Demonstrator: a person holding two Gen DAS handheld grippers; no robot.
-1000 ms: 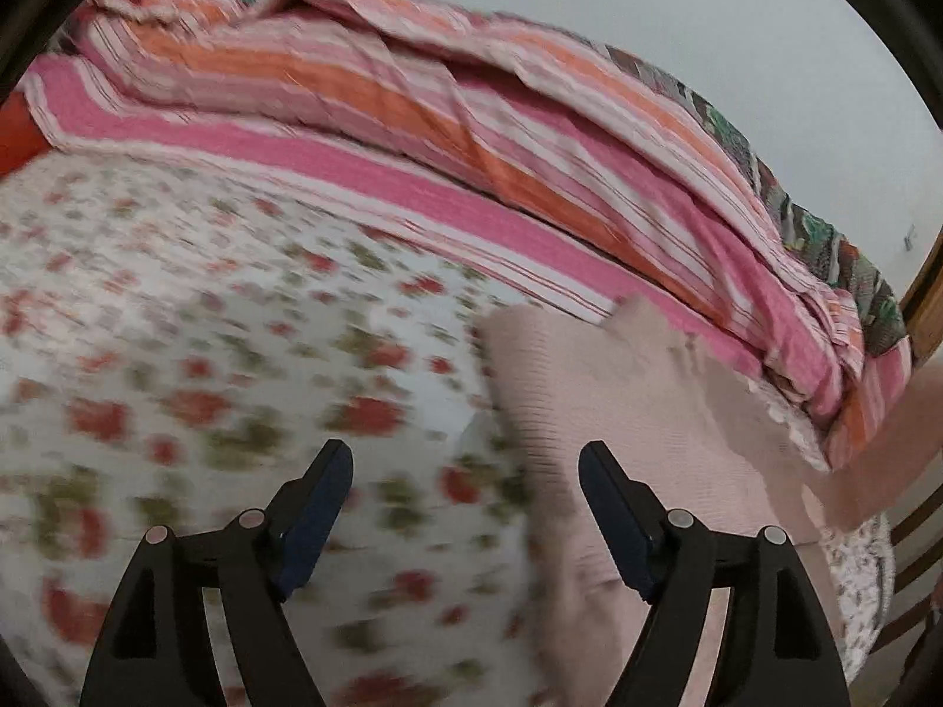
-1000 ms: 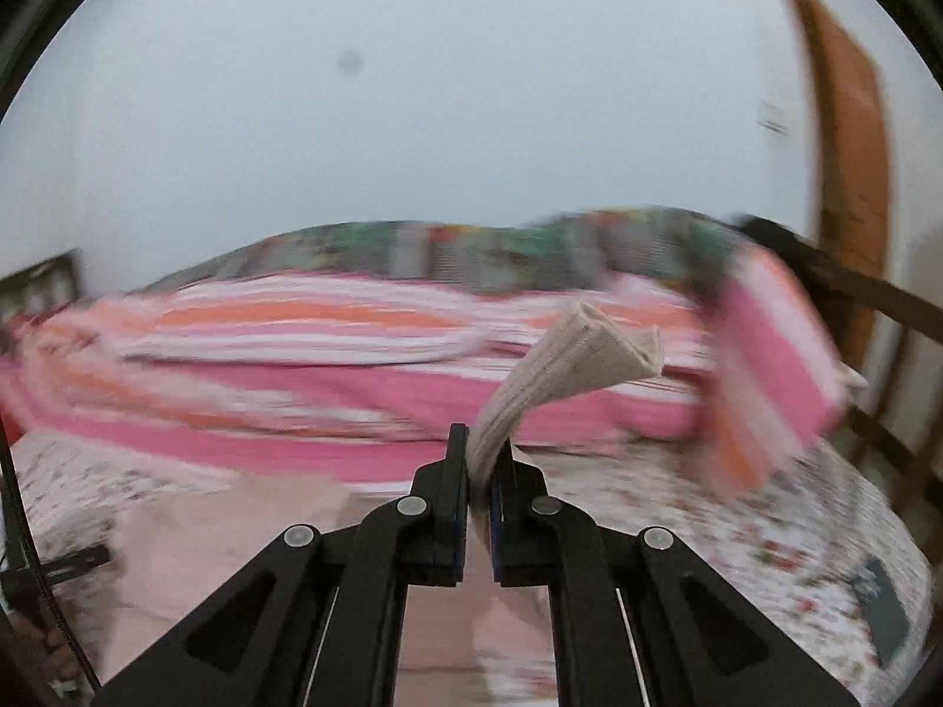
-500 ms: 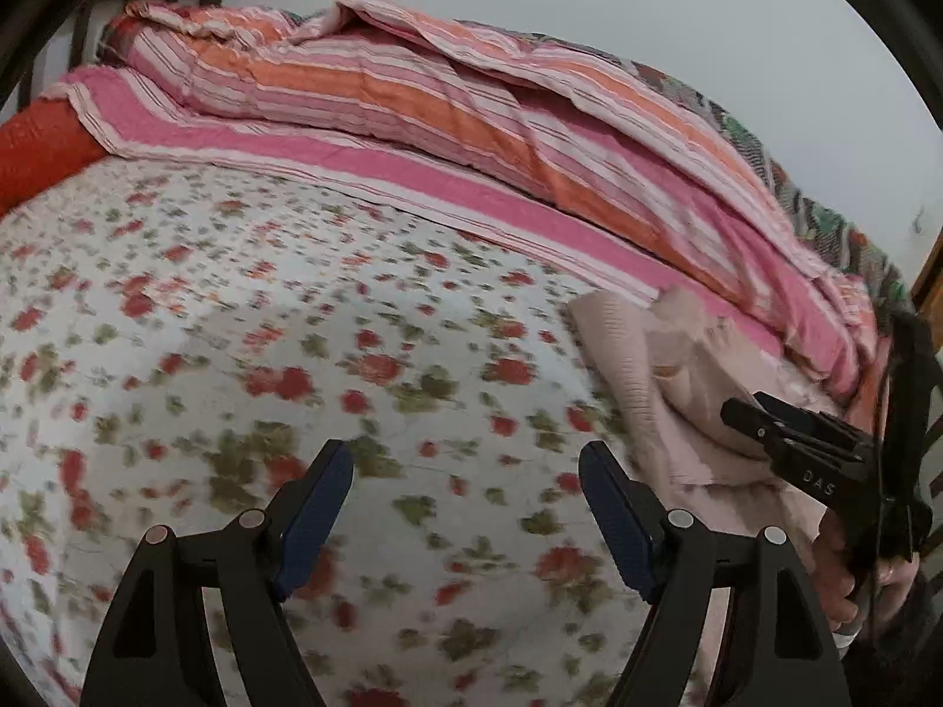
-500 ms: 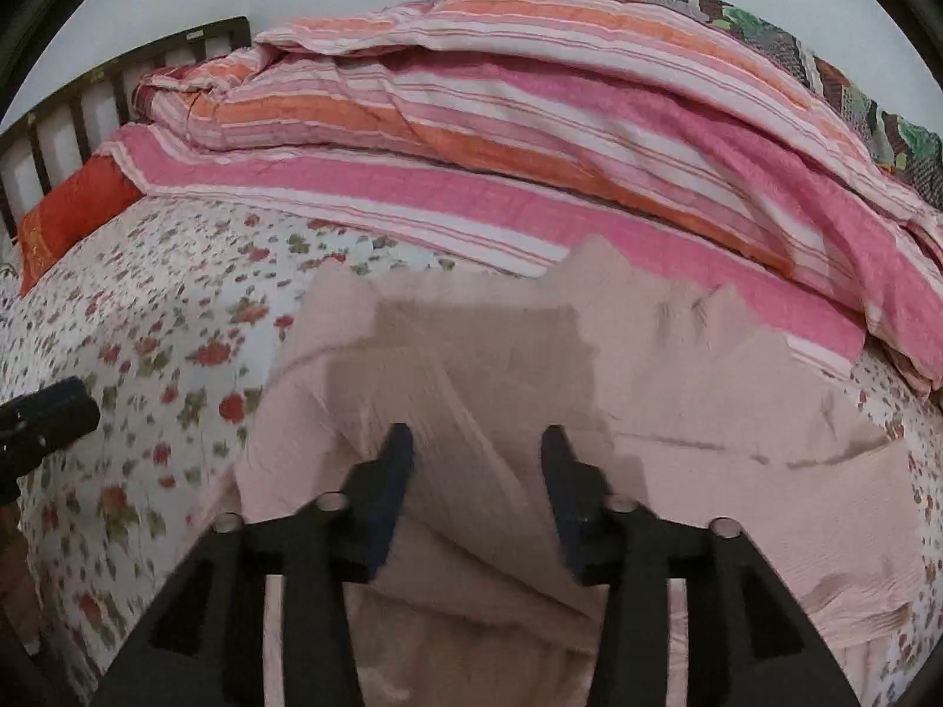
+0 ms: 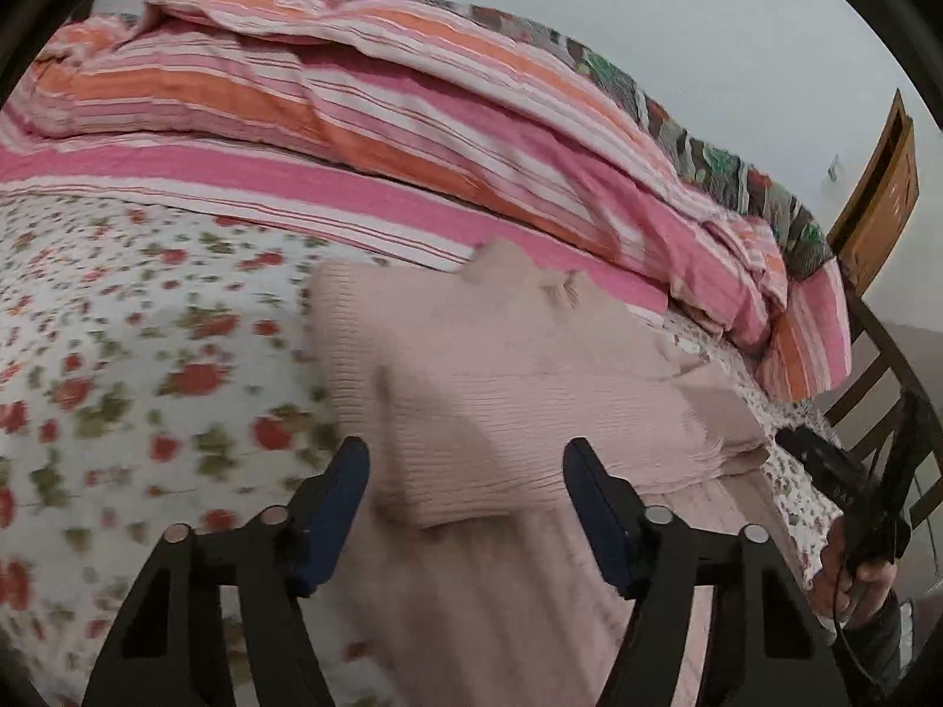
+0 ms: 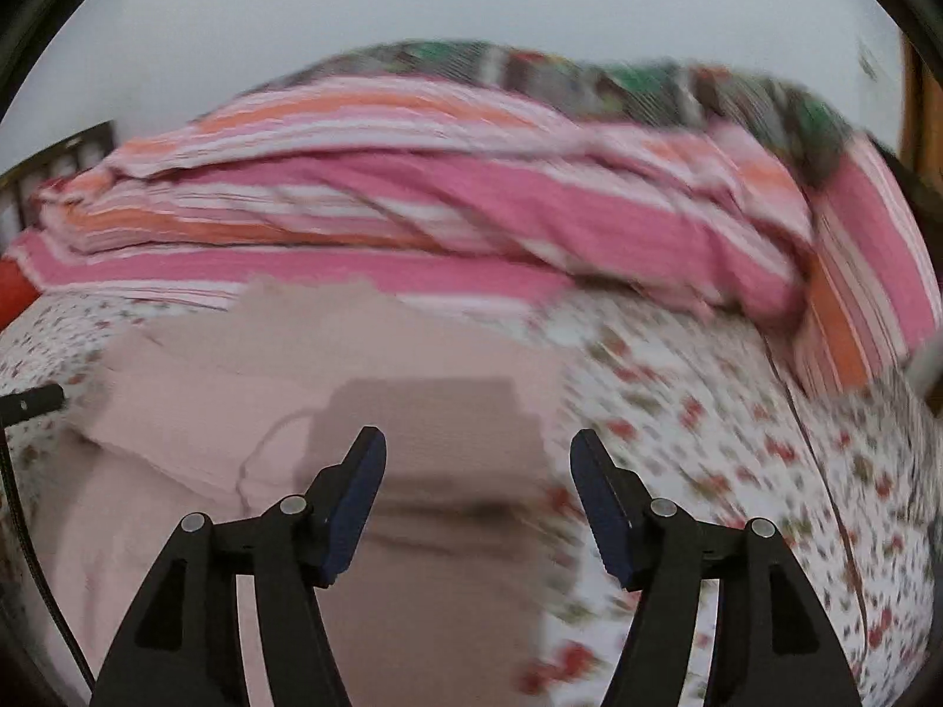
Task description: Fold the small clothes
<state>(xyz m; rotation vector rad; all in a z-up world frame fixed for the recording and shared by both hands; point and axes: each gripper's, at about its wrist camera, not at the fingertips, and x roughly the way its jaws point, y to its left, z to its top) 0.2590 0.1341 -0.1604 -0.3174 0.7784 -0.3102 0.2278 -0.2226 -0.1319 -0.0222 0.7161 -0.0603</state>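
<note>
- Progress, as judged: one fold seems laid, since a panel of the pale pink knitted garment point(image 5: 507, 412) lies doubled over the rest of it; further folds and squaring up are judged still to be made, and whether other clothes wait cannot be told.
- The garment is spread on the bed point(image 5: 118, 353), near the striped quilt, its folded edge facing the left gripper; parts of it look rumpled at the far side.
- The bed is covered by a white sheet printed with red flowers and green leaves, seen blurred in both views.
- A pink, orange and white striped quilt point(image 5: 412, 135) is heaped along the far side of the bed, with a darker patterned cover point(image 5: 707, 153) behind it.
- A plain pale wall is seen behind; a wooden door point(image 5: 878, 194) stands at the right, and dark bed rails show at the edges.
- The right gripper point(image 6: 477, 495) is seen with fingers well apart, having just been opening; nothing is held, the garment lying below them.
- The left gripper point(image 5: 465, 506) has fingers apart too, having just been closing somewhat; the folded edge is framed between them, but nothing is pinched.
</note>
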